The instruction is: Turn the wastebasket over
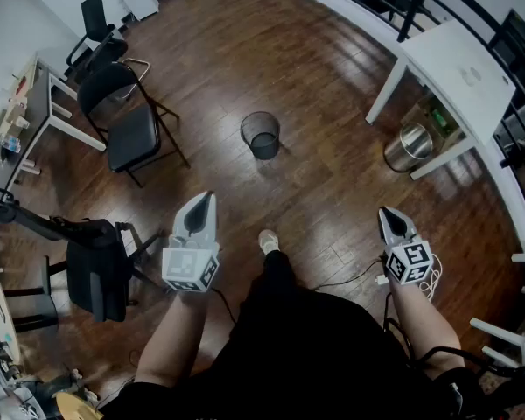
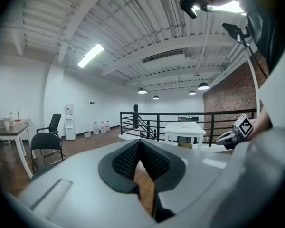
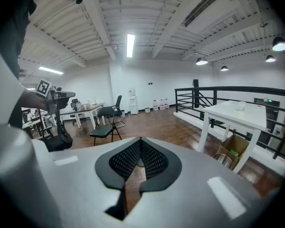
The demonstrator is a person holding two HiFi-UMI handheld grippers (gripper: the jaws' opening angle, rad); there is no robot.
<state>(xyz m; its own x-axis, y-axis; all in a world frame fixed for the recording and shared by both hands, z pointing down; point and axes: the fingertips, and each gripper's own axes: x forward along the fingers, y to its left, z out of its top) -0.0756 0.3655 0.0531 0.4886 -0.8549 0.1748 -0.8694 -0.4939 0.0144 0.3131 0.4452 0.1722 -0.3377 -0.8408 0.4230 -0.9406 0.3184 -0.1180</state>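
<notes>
The wastebasket [image 1: 261, 135] is a black mesh bin standing upright, mouth up, on the dark wood floor well ahead of me. Both grippers are held in the air short of it, an arm's length or more away. My left gripper [image 1: 205, 198] is at the lower left of the bin, and its jaws meet at the tips with nothing between them [image 2: 139, 141]. My right gripper [image 1: 388, 212] is at the lower right, also shut and empty [image 3: 140, 139]. Neither touches the bin.
A black folding chair [image 1: 127, 116] stands left of the bin, and an office chair [image 1: 96, 265] is by my left arm. At the right are a white table [image 1: 459, 64] and a steel bin [image 1: 409, 147] under it, with a black railing behind. My shoe [image 1: 268, 241] and a white cable [image 1: 433, 278] are on the floor.
</notes>
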